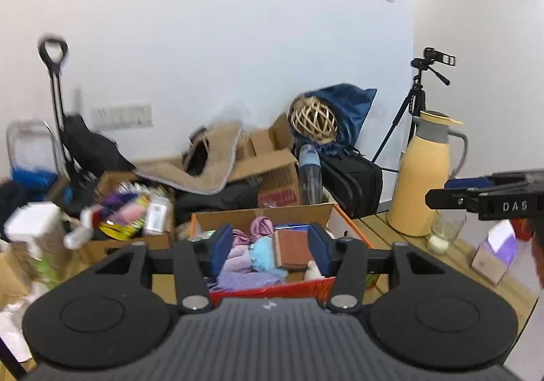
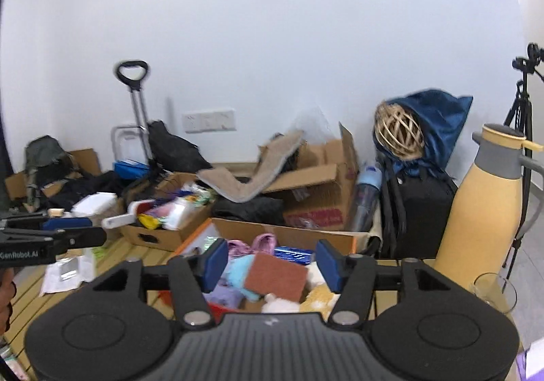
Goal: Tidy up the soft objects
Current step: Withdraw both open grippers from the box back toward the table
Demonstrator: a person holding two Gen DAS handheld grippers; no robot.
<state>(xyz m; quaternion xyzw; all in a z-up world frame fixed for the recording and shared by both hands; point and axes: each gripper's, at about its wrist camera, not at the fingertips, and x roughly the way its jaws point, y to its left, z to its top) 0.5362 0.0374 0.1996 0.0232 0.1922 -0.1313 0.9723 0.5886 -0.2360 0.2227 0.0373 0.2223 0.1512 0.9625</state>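
many soft things (image 1: 253,255) piled in box (image 1: 346,228) | both tongs, left (image 1: 270,248) and right (image 2: 272,265), wide apart, grasping nothing | sorting likely barely begun

yellow jug (image 1: 423,177), tripod (image 1: 413,109), wicker ball (image 2: 400,135)

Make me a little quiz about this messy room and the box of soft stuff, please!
1. True or false: both the left hand-held gripper and the right hand-held gripper are open and hold nothing.
2. What colour is the tall jug on the slatted table?
3. The woven ball sits against: A) a blue bag B) a red towel C) a green bucket.

Key: 1 true; 2 yellow; 3 A.
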